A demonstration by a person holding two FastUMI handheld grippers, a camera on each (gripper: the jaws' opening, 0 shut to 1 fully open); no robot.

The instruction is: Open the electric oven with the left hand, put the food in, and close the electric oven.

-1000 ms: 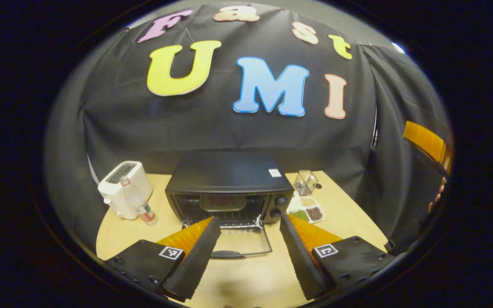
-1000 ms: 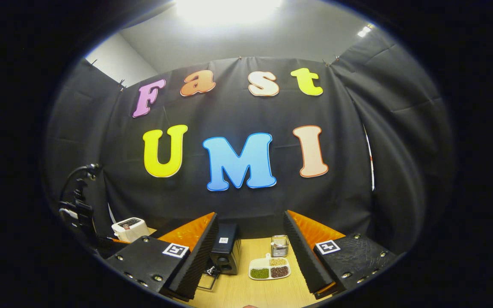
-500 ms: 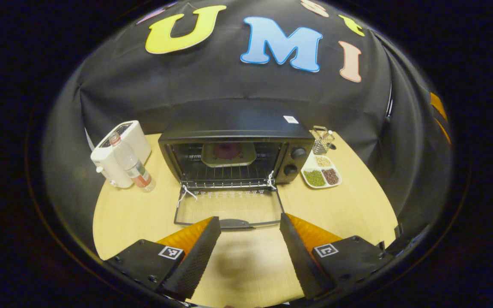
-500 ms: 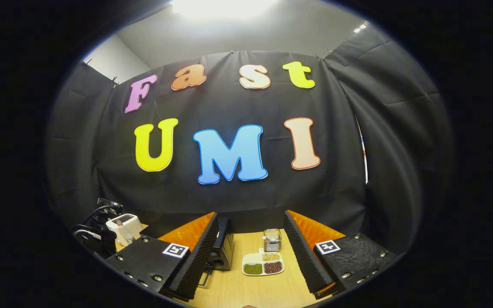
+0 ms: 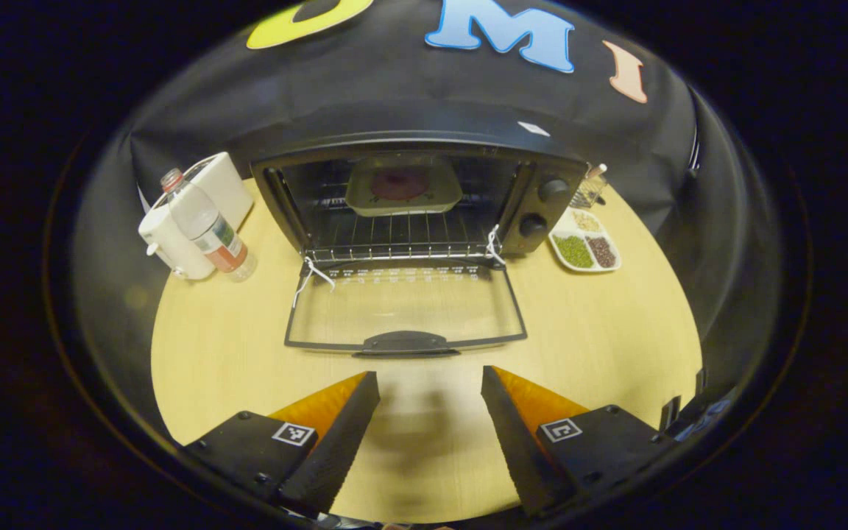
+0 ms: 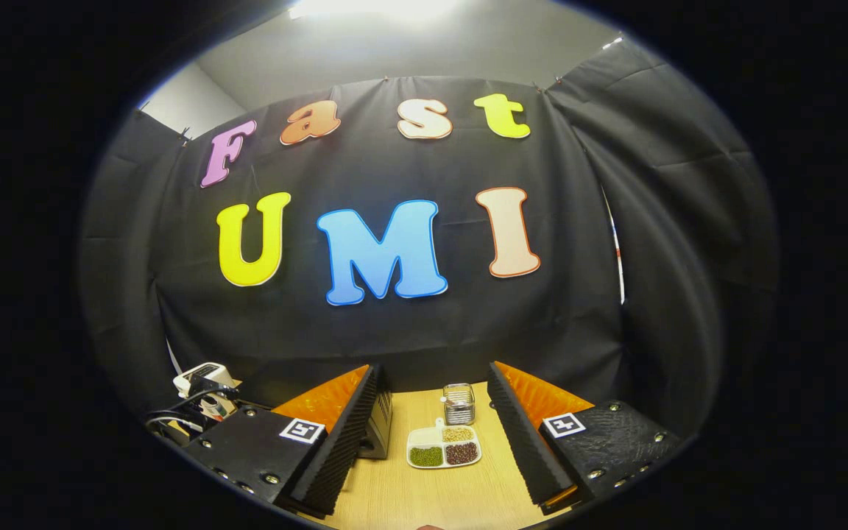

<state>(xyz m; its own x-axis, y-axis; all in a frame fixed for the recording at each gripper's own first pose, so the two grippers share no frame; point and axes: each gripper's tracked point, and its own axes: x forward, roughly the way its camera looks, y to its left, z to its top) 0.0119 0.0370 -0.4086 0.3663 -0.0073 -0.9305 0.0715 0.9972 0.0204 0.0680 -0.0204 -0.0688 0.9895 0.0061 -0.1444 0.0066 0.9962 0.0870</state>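
Two gripper views are given. In the left gripper view, the left gripper (image 5: 430, 434) is seen at the bottom centre above a pale wooden table (image 5: 601, 338), its jaws apart and holding nothing. A black electric oven (image 5: 417, 195) is placed at upper centre, its glass door (image 5: 405, 309) folded down flat onto the table. A pale square tray of dark food (image 5: 403, 185) is set on the wire rack inside. A white toaster (image 5: 192, 213) and a clear plastic bottle (image 5: 207, 228) are found at left, a white divided dish of beans (image 5: 584, 246) at right. In the right gripper view, the right gripper (image 6: 431, 442) is seen at the bottom, jaws apart and empty, with the divided dish framed between them.
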